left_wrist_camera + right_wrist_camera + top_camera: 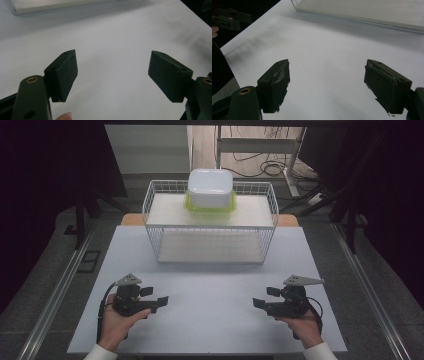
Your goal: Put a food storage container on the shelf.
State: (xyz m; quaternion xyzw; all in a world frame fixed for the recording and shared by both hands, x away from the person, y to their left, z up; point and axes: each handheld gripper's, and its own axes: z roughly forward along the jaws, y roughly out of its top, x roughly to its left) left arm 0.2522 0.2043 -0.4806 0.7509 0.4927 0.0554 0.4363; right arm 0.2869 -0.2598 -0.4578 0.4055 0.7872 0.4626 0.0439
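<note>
A white wire rack [210, 222] stands at the far middle of the white table [210, 290]. On its upper shelf sits a white lidded container with a green rim [210, 190]. My left gripper [156, 296] rests low over the table's near left, jaws pointing right, open and empty [112, 75]. My right gripper [266, 297] sits at the near right, jaws pointing left, open with nothing between them [325, 85]. A hand holds each gripper from below. The rack's base edge [362, 15] shows far ahead in the right gripper view.
The rack's lower shelf [210, 247] holds nothing. Bare table surface lies between the two grippers and in front of the rack. Dark floor, cables and stands [270, 165] surround the table beyond its edges.
</note>
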